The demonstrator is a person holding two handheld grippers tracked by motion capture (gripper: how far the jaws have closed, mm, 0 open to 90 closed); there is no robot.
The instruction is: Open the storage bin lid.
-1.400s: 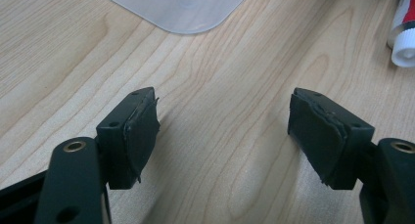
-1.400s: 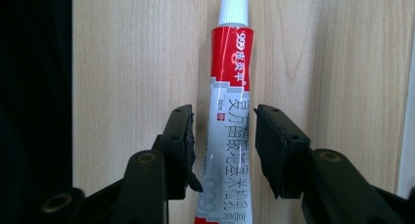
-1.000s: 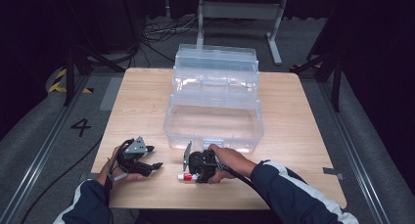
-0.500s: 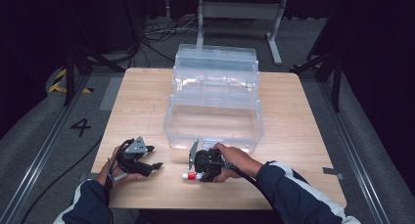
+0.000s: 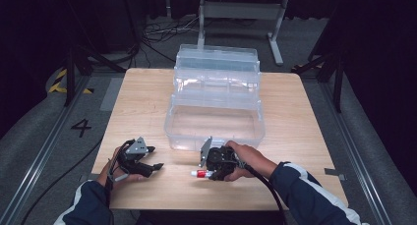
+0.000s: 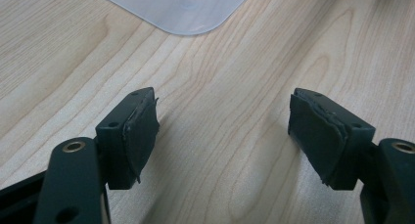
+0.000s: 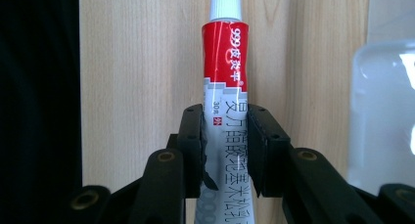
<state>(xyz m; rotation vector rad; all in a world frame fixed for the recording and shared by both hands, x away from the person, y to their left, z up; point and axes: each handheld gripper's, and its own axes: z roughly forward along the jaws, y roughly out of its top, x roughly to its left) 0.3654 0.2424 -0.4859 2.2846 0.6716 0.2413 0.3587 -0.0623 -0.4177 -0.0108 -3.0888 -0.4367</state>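
Clamped on a tube (image 7: pixel 226 111) are the fingers (image 7: pixel 191 145) of the right gripper (image 5: pixel 212 167) — the pads press its sides below the red band, the white cap pointing away. That tube is seen near the desk's (image 5: pixel 147 102) front edge, just before the clear box (image 5: pixel 215 118), cap toward the left gripper (image 5: pixel 147 158). Left fingers (image 6: pixel 134 136) are held wide apart over bare wood — nothing is between them — near the front left corner, well apart from the tube.
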